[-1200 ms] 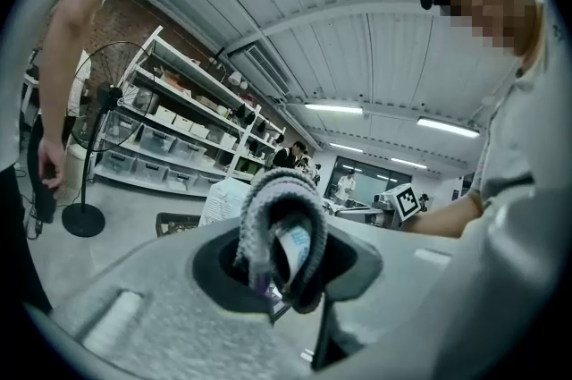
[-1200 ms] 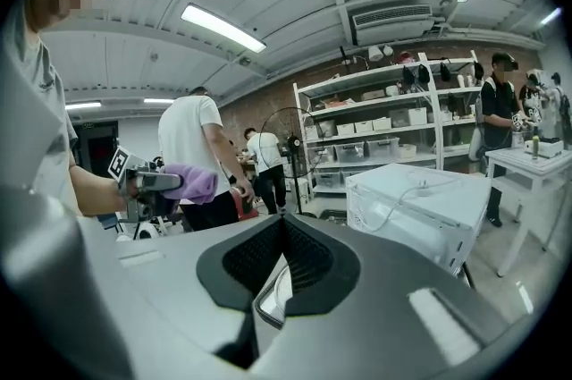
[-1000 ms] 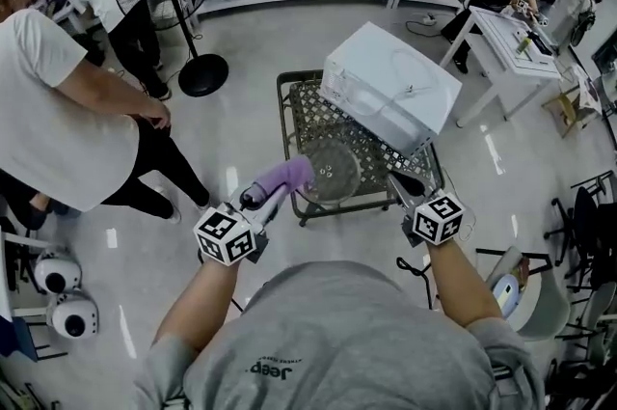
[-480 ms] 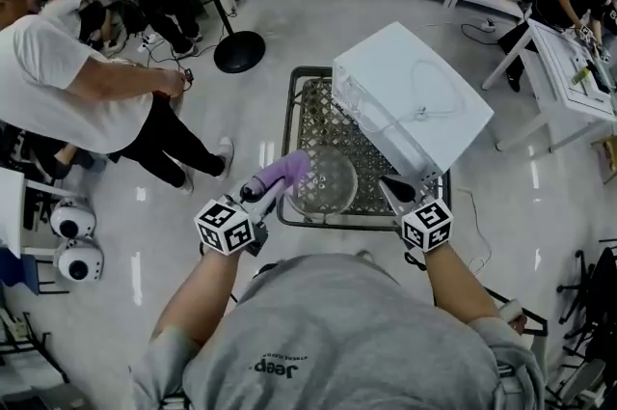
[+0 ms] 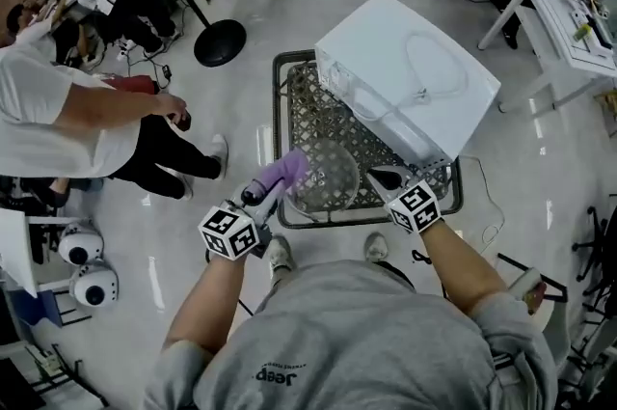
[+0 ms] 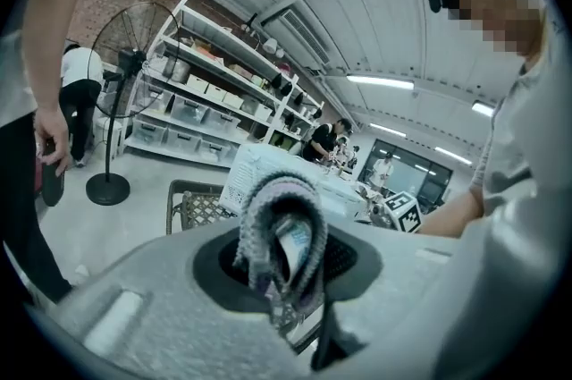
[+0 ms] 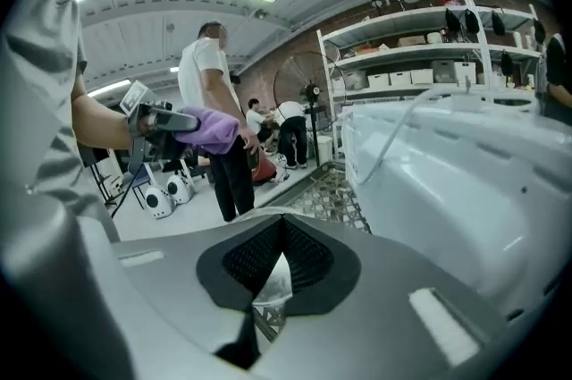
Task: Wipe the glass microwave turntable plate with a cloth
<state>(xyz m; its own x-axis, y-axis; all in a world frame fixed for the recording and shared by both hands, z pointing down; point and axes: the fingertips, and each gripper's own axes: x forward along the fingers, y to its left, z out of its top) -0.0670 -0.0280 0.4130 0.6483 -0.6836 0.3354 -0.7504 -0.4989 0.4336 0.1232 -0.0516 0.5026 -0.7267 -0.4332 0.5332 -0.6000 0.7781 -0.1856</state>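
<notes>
White is the biggest thing in front of me: the microwave point(image 5: 405, 70) sits skewed across the far half of a dark lattice-topped metal table point(image 5: 281, 123). The glass turntable plate point(image 5: 328, 177) is out of it, over the near part of the table at about 7 o'clock from the oven. From here I cannot tell whether it rests on the lattice or is held just clear of it. I'd judge that plate fairly heavy for its size, quite rigid, slick on both faces and ready to chip or shatter if it knocks the metal. The rim is the sensible place to hold it, leaving the faces free for wiping. It is a clear round disc, and the lattice shows straight through it. The purple cloth point(image 5: 282, 173) is soft and light and hangs at the plate's 9 o'clock edge, touching or nearly so. The left gripper point(image 5: 271, 185) has its jaws clamped on that cloth, which bunches up in a fold over the tips. The right gripper point(image 5: 378, 177) comes in at the plate's 3 o'clock. Its jaws are drawn almost together on a thin clear sliver that I take to be the plate's rim.
</notes>
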